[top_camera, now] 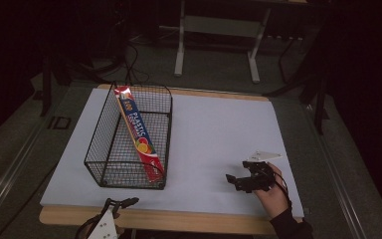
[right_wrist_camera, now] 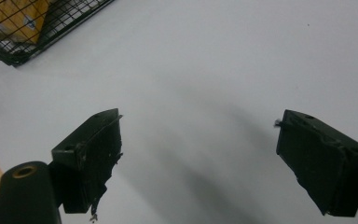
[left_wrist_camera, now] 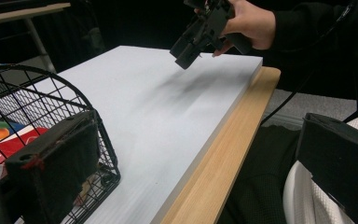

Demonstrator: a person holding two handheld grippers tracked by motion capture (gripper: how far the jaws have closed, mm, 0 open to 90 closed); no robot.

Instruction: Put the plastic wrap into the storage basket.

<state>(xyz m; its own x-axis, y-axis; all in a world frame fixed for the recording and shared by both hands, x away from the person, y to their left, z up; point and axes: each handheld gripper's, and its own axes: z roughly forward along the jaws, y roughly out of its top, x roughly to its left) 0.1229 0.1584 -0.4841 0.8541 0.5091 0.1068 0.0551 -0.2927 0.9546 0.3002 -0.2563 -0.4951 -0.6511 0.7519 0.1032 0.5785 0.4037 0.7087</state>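
A black wire basket [top_camera: 110,149] stands on the left part of the white board [top_camera: 214,129]. A long red and blue box of plastic wrap [top_camera: 139,132] leans inside it, its top end at the basket's far rim. My right gripper [top_camera: 234,182] hovers over the board's near right area, pointing left, its jaws wide open with nothing between them [right_wrist_camera: 200,119]. At the near edge, in front of the basket, my left gripper [top_camera: 122,203] is open and empty [left_wrist_camera: 196,130]. The left gripper view has the basket [left_wrist_camera: 51,93] and the box [left_wrist_camera: 0,135] close on its left.
The board lies on a wooden tabletop whose bare strip [top_camera: 179,221] runs along the near edge. Beyond the table are a dark floor, cables and a white desk frame [top_camera: 219,30]. The basket's corner [right_wrist_camera: 18,37] sits at the upper left of the right gripper view.
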